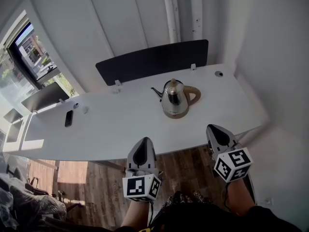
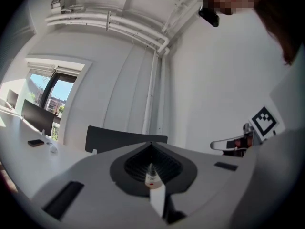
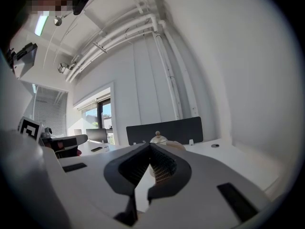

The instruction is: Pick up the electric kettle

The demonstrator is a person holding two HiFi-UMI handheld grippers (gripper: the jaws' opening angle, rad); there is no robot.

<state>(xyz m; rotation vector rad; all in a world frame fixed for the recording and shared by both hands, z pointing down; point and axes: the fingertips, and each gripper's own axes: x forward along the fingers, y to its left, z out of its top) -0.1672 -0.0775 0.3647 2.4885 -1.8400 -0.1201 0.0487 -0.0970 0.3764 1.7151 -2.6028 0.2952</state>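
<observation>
Nothing readable anywhere tbh, just black-and-white square markers (image 1: 137, 186) on the two cubes (image 1: 232, 164), no actual letters or numbers.

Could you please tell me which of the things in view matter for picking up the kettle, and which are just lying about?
For the job:
- electric kettle, upright on the white table
- left gripper, shut and empty
- right gripper, shut and empty

Just lying about:
- black phone
- monitor
- dark divider panel

Left hand-held gripper (image 1: 143, 144), right hand-held gripper (image 1: 218, 131): both roughly level, jaws together, empty
</observation>
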